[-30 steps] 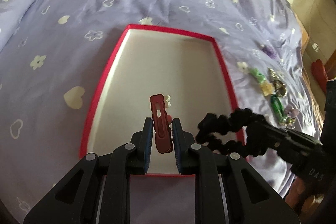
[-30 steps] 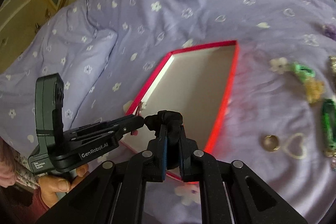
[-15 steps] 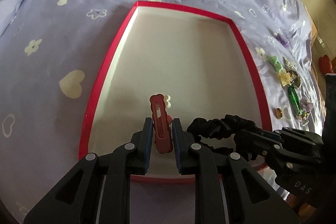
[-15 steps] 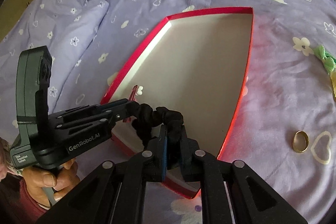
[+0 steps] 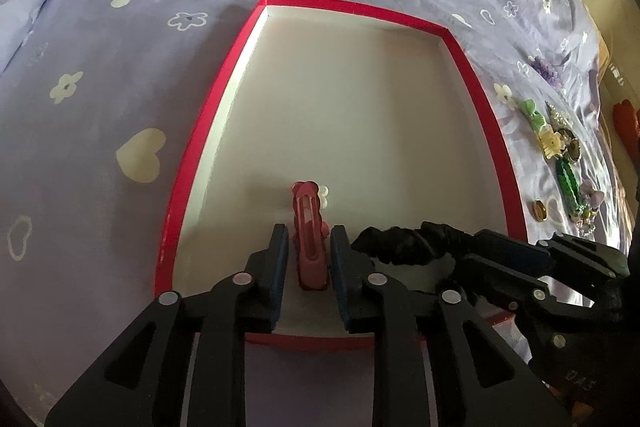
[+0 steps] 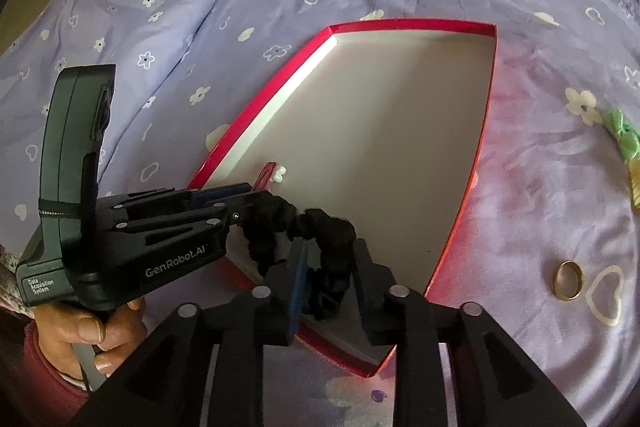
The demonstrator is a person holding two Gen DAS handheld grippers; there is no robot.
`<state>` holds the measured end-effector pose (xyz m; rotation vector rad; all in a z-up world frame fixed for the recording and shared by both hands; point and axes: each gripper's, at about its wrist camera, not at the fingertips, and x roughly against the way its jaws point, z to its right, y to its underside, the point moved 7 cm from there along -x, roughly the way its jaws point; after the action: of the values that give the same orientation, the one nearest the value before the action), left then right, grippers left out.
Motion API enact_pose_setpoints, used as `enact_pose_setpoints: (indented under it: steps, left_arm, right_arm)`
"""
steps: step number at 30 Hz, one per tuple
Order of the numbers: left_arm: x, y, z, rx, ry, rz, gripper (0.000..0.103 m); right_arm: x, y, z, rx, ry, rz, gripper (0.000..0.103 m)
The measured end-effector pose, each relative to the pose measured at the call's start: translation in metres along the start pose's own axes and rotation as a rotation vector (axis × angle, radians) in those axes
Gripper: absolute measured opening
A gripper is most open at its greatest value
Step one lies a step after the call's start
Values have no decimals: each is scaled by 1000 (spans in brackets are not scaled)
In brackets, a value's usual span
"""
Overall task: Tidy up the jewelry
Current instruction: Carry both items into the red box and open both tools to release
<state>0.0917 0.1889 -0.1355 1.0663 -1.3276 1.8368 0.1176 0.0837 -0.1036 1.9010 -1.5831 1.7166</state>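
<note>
- From the left wrist: the left gripper (image 5: 308, 261) pointed down into a red-rimmed box (image 5: 492, 131) lying on the bed's lilac sheet (image 5: 100, 75). Its jaws were opening, with the red hair clip (image 5: 309, 235) standing between the blue pads — a thin gap showed on each side, so the pads no longer pressed on it. The clip's lower end sat on the pale floor of the box, near the front rim.
- Just to the right, the right gripper (image 5: 460, 259) reached in from the side with a black scrunchie (image 5: 400, 247) at its tips, lying low over the box floor.
- Beyond the box's right rim lay more pieces on the sheet: a green bow (image 5: 534, 113), a yellow flower clip (image 5: 554, 145), a green beaded piece (image 5: 568, 183) and a gold ring (image 5: 541, 209).
- From the right wrist: the right gripper (image 6: 328, 283) had its jaws opening too — the scrunchie (image 6: 320, 227) hung loosely between them, apart from both pads, draped toward the left gripper (image 6: 248, 195).
- A hand (image 6: 88, 335) held the left gripper's handle at the lower left.
- The gold ring (image 6: 567, 279) lay on the sheet well right of the box (image 6: 476, 163).
</note>
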Motion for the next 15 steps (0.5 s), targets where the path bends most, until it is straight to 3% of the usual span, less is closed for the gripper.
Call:
enact_pose_setpoints:
  steps: [8,11,15]
  left_arm:
    - [20,-4,2,7,-10,37,45]
    - [29,-7,12,1,-2,54,46]
    - [37,-14,35,-18,23,74,50]
  right_arm:
    - [30,0,6,-9,-14,79,29]
    - [49,1,16,-38,-13,126,42]
    - [73,7,40,-83,20,170,42]
